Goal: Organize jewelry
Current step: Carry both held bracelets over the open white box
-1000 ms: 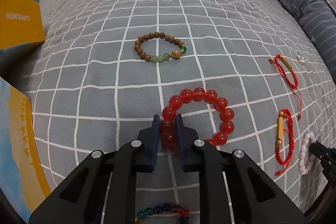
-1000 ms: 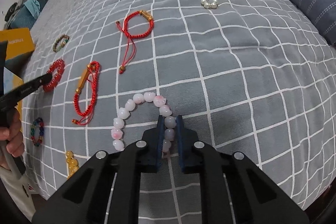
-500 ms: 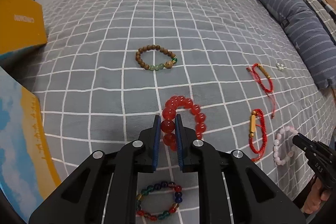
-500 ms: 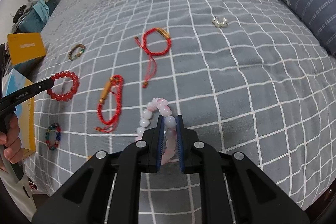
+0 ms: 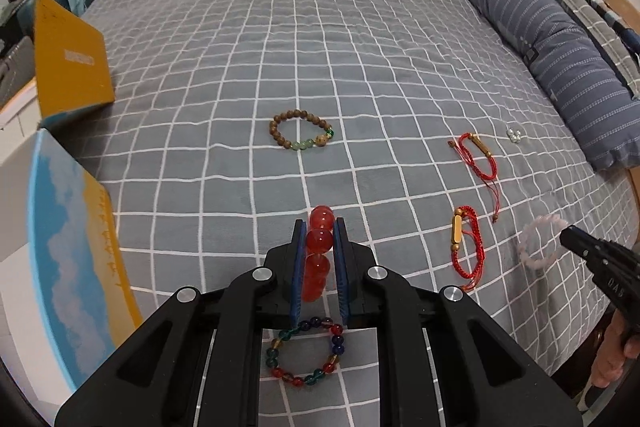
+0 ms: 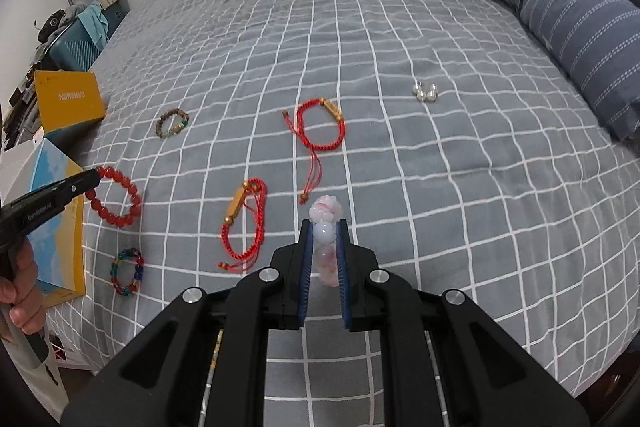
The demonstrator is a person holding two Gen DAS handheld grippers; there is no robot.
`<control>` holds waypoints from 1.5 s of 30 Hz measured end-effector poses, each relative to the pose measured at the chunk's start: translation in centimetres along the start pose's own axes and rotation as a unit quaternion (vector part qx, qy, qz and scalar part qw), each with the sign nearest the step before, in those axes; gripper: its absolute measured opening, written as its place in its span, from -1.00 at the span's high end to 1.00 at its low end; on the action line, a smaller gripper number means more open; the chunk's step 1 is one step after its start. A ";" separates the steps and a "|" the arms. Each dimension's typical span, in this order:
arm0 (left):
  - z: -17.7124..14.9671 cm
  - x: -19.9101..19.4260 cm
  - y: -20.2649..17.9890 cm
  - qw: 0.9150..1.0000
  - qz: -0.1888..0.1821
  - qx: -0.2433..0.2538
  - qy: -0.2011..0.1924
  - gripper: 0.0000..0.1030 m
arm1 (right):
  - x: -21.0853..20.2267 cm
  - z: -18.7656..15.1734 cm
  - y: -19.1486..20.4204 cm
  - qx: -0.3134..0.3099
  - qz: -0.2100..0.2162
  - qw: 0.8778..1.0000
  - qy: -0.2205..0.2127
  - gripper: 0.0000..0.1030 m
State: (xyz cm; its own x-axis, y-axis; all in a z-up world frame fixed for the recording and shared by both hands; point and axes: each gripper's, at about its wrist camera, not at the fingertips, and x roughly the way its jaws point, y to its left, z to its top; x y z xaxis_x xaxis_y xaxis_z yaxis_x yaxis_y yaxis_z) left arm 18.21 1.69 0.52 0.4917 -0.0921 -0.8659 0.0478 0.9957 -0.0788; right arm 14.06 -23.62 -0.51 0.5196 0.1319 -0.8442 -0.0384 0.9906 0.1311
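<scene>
Boxes at far left: the orange box (image 5: 70, 61) and the blue-and-yellow box (image 5: 68, 267) stand at the bed's left edge, nearer your left hand. Left gripper (image 5: 320, 259) is clamped on the red bead bracelet (image 5: 319, 255), which hangs clear of the checked bedspread (image 5: 320, 39). Any drop there runs leftward from it; neither box shows an opening from here.

Below it lies the multicolour bracelet (image 5: 305, 353), partly cut off by the fingers. Beyond lies the wooden bracelet (image 5: 301, 129), then two red cords.

Right gripper (image 6: 324, 259) pinches the pink bead bracelet (image 6: 325, 239), lifted too; it's blurred in the left view.
</scene>
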 end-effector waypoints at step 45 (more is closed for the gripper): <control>1.7 -15.6 12.2 0.990 0.110 -0.062 -0.059 0.75 | -7.7 7.8 19.5 -0.143 0.026 0.987 -0.066 0.79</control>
State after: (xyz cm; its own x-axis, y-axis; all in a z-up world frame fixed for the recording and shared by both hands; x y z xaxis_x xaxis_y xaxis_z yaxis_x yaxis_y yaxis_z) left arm 12.60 15.24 13.87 0.5777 0.1348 -0.8050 -0.1749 0.9838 0.0393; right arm 15.99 -5.61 12.65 0.6165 0.1960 -0.7626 -0.2978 0.9546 0.0046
